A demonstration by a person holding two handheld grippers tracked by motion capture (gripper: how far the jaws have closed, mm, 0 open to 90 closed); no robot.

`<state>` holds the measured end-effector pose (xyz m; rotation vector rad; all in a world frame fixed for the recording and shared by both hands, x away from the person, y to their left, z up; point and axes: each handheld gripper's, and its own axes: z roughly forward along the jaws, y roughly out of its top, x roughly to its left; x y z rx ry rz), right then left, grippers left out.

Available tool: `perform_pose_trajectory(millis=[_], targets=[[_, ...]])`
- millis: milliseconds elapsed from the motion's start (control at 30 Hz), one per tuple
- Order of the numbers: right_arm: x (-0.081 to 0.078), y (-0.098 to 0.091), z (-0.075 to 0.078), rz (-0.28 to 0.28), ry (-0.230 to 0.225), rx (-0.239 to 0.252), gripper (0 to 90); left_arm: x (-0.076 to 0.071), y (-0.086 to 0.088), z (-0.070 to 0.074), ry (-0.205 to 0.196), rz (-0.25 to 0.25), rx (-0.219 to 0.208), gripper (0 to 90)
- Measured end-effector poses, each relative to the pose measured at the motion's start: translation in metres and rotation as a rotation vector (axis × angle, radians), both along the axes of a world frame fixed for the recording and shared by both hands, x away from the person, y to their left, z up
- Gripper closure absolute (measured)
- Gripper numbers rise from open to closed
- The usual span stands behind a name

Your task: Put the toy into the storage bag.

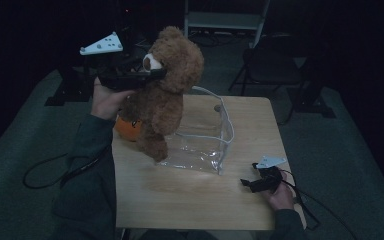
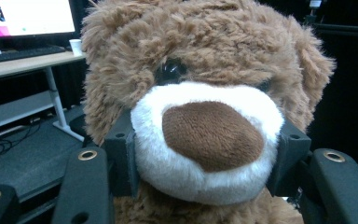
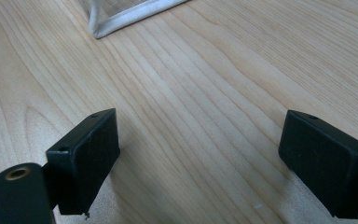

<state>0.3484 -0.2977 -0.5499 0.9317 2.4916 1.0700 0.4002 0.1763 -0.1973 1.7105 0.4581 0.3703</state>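
Note:
A brown teddy bear (image 1: 167,90) hangs above the left side of the wooden table (image 1: 195,195), held by its white muzzle (image 2: 205,140). My left gripper (image 1: 147,75) is shut on that muzzle, its black pads pressing in from both sides. The bear's feet dangle over the left edge of a clear plastic bag (image 1: 205,140) with white trim that stands open on the table. My right gripper (image 1: 250,184) rests low at the table's front right, jaws wide apart with bare wood between them; a corner of the bag's trim (image 3: 121,18) lies ahead of it.
An orange object (image 1: 128,127) sits on the table behind the bear's legs. A folding chair (image 1: 270,65) and stands are on the dark floor beyond the table. A desk with a lit monitor (image 2: 28,18) stands in the background.

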Motion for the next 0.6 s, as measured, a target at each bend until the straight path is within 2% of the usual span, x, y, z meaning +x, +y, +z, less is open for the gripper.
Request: perform_pose_trajectory(millis=[400,600], targets=[[0.0,0.0,0.0,-0.002,0.0,0.0,11.5,0.008,-0.008,0.005,-0.001,-0.001,-0.003,41.5],[0.0,0.0,0.0,-0.003,0.0,0.0,11.5,0.015,-0.015,0.006,0.005,0.017,0.008,41.5]])
